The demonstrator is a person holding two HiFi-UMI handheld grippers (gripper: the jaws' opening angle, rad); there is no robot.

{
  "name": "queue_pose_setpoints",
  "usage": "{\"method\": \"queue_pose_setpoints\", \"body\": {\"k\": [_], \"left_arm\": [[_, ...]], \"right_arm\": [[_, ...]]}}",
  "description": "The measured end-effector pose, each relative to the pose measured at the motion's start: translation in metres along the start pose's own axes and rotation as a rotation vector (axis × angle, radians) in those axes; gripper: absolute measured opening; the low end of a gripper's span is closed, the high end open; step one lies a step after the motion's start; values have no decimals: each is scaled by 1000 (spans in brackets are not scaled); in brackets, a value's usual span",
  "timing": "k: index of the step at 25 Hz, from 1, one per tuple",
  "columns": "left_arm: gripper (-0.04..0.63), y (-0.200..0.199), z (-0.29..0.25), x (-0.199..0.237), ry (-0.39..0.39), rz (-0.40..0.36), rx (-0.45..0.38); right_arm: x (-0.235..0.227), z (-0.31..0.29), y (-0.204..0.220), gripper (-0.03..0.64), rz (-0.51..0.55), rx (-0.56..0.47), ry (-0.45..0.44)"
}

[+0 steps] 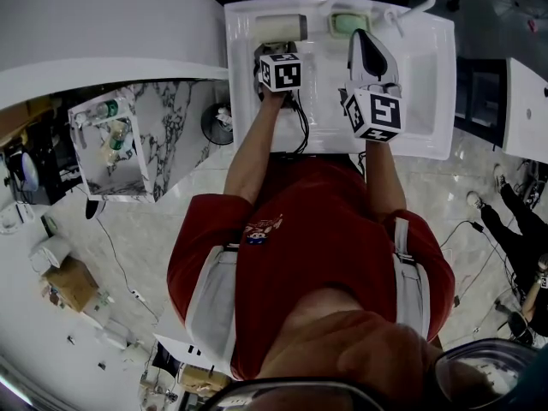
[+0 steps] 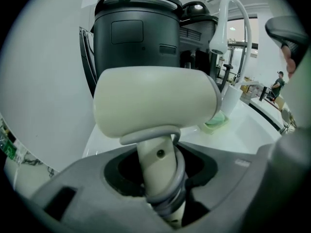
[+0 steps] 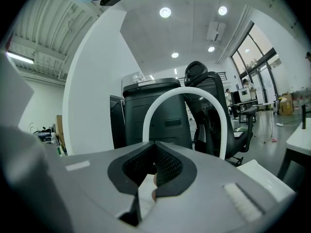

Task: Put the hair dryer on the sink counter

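**Hair dryer gripped at the sink's back left corner**
The left gripper (image 2: 158, 169) is clamped on the handle, which has the cord (image 2: 179, 176) wound round it. The right gripper (image 3: 154, 164) is closed on nothing. The hair dryer (image 2: 155, 101) sits at the back left of the sink surface (image 2: 252, 130), handle running back to the gripper and barrel crosswise, its ringed end toward the faucet (image 2: 238, 18). Once released, the round barrel could roll toward the basin, or the cord could snag the jaws.
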State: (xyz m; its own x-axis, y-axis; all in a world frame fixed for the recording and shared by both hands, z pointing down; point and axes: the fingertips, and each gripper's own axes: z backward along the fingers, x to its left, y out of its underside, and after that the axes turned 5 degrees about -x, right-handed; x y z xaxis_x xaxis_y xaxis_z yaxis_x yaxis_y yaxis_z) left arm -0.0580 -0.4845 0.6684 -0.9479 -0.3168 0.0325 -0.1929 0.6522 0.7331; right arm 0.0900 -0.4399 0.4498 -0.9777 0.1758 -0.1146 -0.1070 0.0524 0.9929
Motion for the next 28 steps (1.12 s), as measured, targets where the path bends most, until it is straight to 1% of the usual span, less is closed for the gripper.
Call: {"method": "queue_pose_setpoints", "body": {"k": [4, 10, 28], "left_arm": [[179, 2, -8, 1, 6, 1, 19], [179, 8, -16, -1, 26, 25, 62], [180, 25, -45, -2, 30, 34, 155]], "right_arm": [[0, -3, 4, 2, -4, 6, -1], [-3, -5, 9, 2, -8, 15, -3], [-13, -11, 18, 2, -23, 35, 4]]}}
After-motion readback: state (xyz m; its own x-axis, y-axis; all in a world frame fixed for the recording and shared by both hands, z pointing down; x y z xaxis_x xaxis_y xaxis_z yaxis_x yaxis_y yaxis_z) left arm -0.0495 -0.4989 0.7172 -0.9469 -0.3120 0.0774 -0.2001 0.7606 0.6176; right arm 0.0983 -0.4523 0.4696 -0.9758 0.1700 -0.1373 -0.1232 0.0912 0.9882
